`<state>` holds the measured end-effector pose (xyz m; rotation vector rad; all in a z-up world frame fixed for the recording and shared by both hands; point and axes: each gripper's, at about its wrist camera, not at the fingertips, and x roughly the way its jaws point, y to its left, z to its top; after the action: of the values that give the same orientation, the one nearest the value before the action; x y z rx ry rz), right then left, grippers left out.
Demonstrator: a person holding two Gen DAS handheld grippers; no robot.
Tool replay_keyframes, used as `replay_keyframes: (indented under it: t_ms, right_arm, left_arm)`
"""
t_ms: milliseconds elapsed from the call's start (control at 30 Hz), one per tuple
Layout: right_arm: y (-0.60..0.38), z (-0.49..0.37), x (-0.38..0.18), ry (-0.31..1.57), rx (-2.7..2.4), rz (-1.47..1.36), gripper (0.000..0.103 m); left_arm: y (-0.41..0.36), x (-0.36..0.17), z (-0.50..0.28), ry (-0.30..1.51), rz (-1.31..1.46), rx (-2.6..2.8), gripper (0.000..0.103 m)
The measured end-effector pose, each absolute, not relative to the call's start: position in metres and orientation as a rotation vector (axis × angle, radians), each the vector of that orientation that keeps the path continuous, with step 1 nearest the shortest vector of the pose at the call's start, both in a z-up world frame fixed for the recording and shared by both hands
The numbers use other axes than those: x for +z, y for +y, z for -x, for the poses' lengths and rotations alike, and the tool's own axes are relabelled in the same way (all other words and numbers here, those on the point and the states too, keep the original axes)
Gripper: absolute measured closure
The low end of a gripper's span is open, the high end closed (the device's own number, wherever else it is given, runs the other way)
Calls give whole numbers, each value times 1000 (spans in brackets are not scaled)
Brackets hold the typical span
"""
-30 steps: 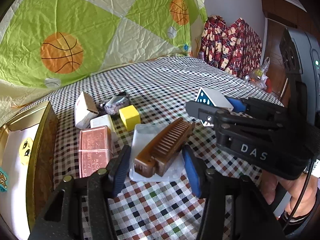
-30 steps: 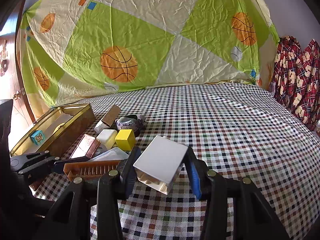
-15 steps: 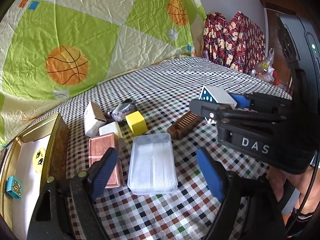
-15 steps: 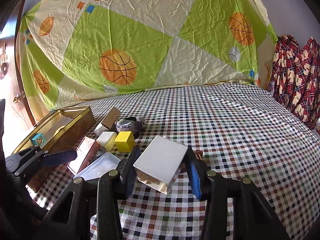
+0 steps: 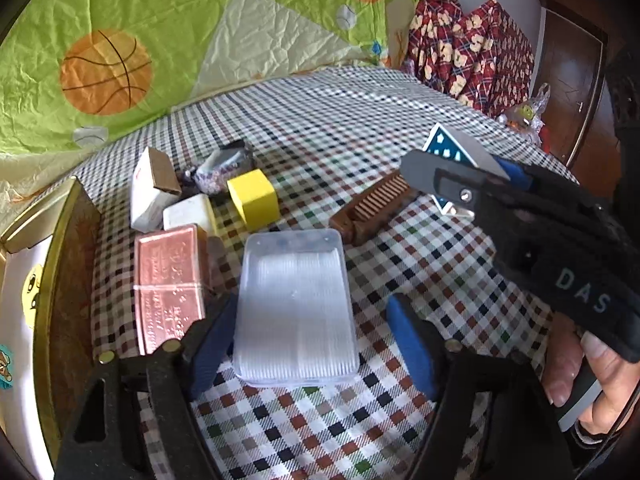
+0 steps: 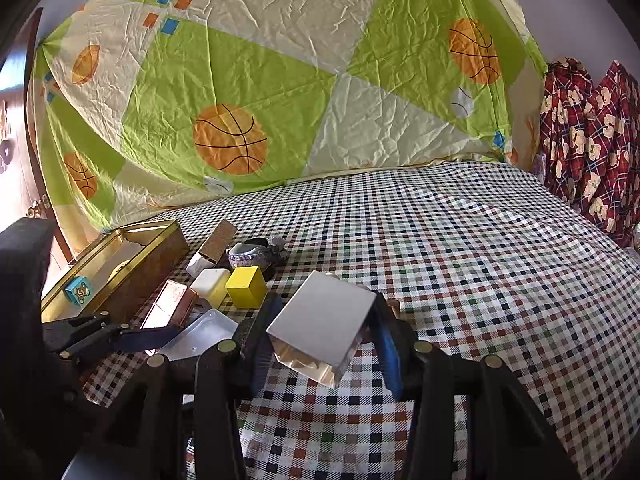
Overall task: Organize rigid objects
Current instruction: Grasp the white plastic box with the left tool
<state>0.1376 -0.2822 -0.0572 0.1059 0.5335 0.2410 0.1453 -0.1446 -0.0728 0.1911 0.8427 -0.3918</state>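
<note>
L gripper (image 5: 310, 340) straddles the clear plastic case (image 5: 294, 308), which lies flat on the checked cloth (image 5: 400, 420). Jaws are closing; left pad looks to be right at the case's edge, right pad plainly off it w/ cloth showing between, so no grip.

R gripper (image 6: 324, 344) is clamped narrow on a white box (image 6: 320, 332), tilted and off the cloth; a blue patterned end of it shows in the left wrist view. A person's hand (image 5: 592, 380) holds that gripper at the lower right of the left wrist view.

Just left of the case: copper-coloured bar (image 5: 170, 284), touching or nearly so (motion blur, can't tell). Beyond the case's far right corner lies a brown comb (image 5: 372, 210), just beside R gripper's near finger. Behind the bar: cream block (image 5: 188, 214), yellow cube (image 5: 254, 198), white-and-brown carton (image 5: 154, 188) leaning, and a dark crumpled wrapper (image 5: 222, 168).

Far left: gold tin tray (image 6: 160, 236), w/ a small teal cube (image 6: 80, 290) inside. Basketball-print sheet (image 6: 280, 100) hangs at the back; red plaid fabric (image 6: 588, 140) to the right.
</note>
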Motion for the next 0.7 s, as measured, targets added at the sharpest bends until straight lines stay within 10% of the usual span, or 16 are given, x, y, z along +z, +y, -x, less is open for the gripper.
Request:
replay_keyframes:
  t_ms: [100,700]
  right_arm:
    - [-282,-136,-57,529,241,-101,56]
    - [-280,-125,-53,459,255,-83,56]
  left_arm:
    - [-146,-75,-141,832,-201,-381,50]
    - [-117,-51,-120,596,-85,-280,50]
